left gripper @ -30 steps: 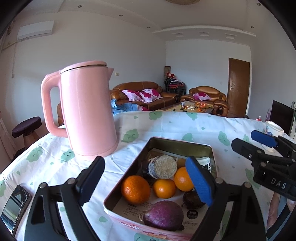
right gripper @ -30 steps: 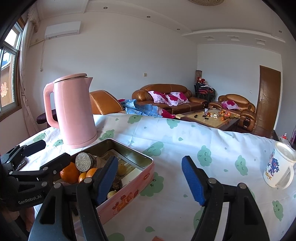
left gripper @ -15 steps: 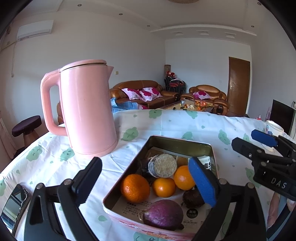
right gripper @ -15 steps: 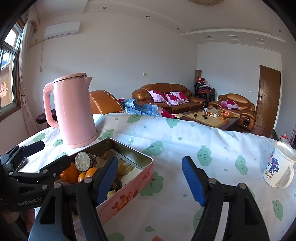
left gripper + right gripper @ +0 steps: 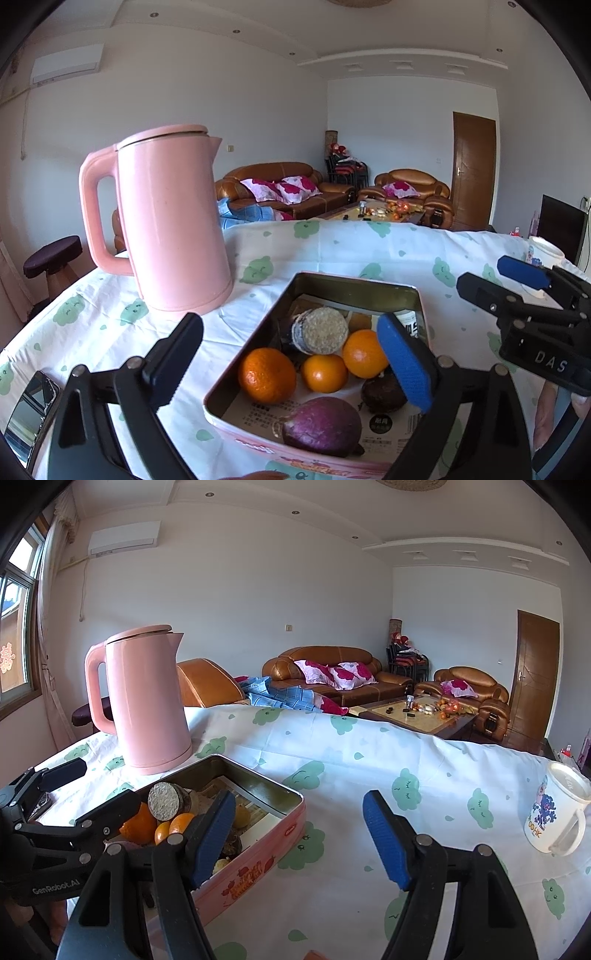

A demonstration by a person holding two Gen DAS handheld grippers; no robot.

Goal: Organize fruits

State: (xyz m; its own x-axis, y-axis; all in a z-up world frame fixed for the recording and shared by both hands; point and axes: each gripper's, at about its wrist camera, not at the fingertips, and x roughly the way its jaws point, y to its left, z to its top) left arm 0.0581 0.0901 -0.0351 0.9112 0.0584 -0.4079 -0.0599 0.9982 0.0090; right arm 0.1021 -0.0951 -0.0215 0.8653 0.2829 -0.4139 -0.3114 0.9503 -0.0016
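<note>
A pink tin (image 5: pixel 417 295) sits on the clouded tablecloth. It holds three oranges (image 5: pixel 266 374), a purple oval fruit (image 5: pixel 321 424), a dark round fruit (image 5: pixel 382 393) and a cut brown stub (image 5: pixel 321 330). My left gripper (image 5: pixel 291 336) hovers just before the tin's near end. Its jaws stand wide open and empty, with the fruit seen between them. My right gripper (image 5: pixel 299 812) is open with nothing in it. It hangs over the cloth to the right of the tin (image 5: pixel 258 775), its left finger (image 5: pixel 214 830) in front of the tin's wall.
A tall pink kettle (image 5: pixel 170 221) stands behind the tin on the left. A white printed mug (image 5: pixel 554 812) is at the far right of the table. A phone (image 5: pixel 29 413) lies at the near left edge. Sofas and a coffee table are beyond.
The left gripper's jaws have spread a little wider. Both hands, the tin and the fruit have stayed where they were.
</note>
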